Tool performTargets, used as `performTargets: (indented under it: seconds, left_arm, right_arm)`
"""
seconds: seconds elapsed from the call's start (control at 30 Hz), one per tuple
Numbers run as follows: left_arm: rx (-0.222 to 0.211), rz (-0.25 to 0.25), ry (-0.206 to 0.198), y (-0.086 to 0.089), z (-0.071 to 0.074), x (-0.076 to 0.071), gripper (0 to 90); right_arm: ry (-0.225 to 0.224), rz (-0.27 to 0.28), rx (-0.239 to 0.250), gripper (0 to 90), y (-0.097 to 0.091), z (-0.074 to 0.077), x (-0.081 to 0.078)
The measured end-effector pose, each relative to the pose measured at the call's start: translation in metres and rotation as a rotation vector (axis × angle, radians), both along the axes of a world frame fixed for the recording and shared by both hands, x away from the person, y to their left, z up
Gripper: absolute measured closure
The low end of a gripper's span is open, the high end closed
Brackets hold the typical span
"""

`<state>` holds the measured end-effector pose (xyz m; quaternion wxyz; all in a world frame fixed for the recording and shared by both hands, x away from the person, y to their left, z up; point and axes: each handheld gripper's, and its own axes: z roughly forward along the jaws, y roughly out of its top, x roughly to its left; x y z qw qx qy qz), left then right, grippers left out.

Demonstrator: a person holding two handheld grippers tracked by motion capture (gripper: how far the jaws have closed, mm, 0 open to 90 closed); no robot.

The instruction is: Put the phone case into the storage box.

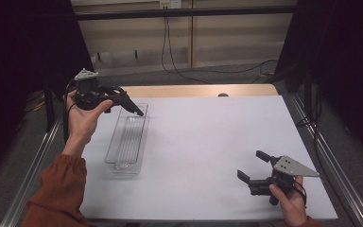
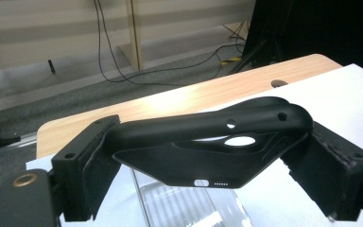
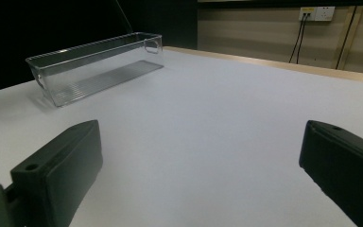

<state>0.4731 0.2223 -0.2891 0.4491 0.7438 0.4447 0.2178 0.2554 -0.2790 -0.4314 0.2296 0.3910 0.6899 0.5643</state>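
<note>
Black and soft, the phone case [image 2: 208, 146] sits clamped between my left claw's [image 2: 212, 165] pads, flexed across the gap, held above the far end of the clear plastic bin [image 1: 127, 139]. My right claw [image 1: 257, 168] gapes wide, holding nothing, low over the white table [image 1: 208, 142].

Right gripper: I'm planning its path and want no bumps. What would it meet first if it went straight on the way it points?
Probably nothing soon: the open right gripper faces bare white table. The clear bin sits off to its left.
</note>
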Motion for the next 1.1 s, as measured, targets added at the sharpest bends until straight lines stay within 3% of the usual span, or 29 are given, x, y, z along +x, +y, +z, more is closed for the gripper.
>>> performTargets:
  seconds: [0.57, 0.83, 0.97, 1.1]
  left_arm:
    - [0.059, 0.051, 0.042, -0.008, -0.013, 0.015, 14.5]
    - [0.066, 0.068, 0.059, -0.014, -0.02, 0.021, 14.3]
    - [0.062, 0.077, 0.063, -0.017, -0.023, 0.023, 14.3]
    - [0.084, 0.069, 0.064, -0.021, -0.025, 0.024, 14.2]
  right_arm:
    - [-0.011, -0.018, -0.018, 0.0, -0.001, 0.0, 0.0]
    - [-0.014, -0.029, -0.026, 0.0, -0.001, -0.001, 0.0]
    - [-0.022, -0.049, -0.037, 0.0, -0.002, -0.001, 0.001]
    - [-0.032, -0.085, -0.056, 0.0, -0.003, -0.001, 0.001]
